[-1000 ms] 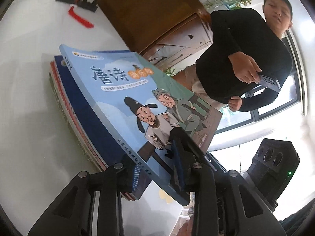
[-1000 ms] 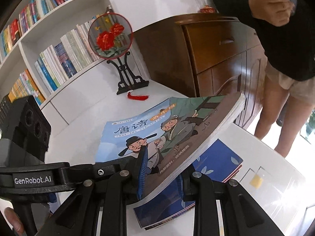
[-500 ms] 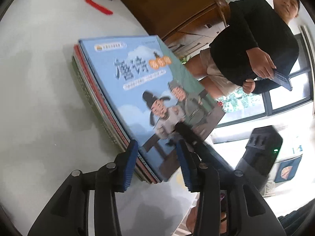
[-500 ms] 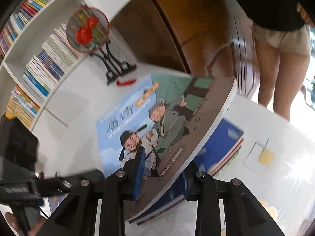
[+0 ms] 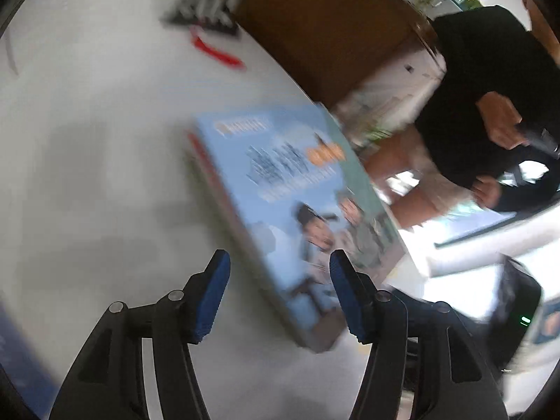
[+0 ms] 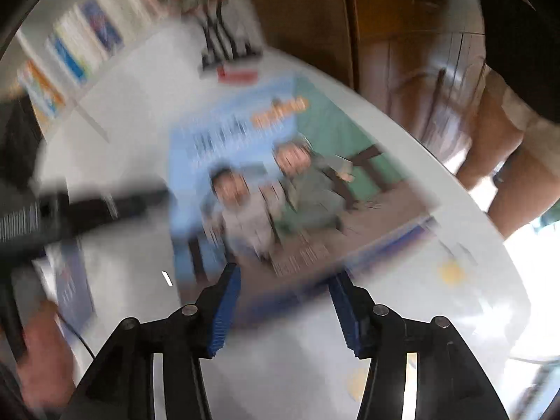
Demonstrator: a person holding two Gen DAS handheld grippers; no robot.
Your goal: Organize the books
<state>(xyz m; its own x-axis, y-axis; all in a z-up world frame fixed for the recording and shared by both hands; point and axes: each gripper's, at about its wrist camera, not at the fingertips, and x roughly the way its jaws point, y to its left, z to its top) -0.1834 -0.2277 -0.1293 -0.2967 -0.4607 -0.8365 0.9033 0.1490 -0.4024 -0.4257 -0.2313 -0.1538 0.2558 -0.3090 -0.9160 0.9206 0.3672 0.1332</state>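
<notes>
Both claws have just been opening and now gape with nothing pressed between the pads. The left claw [image 5: 280, 294] stands back from the book [image 5: 297, 203], which lies flat on the stack [image 5: 201, 150] just ahead. The right claw [image 6: 285, 309] hangs over its near edge. Best to lift both straight away, clear of the cover, so the book does not slide on the table [image 5: 87, 175].

The light-blue book [image 5: 297, 206] with two cartoon figures and orange title lettering lies flat, cover up, on top of a stack of books [image 5: 206, 161] on the white table. In the left wrist view it runs from ten o'clock toward five o'clock. A dark blue book [image 6: 402, 238] peeks out beneath its four o'clock edge in the right wrist view.
</notes>
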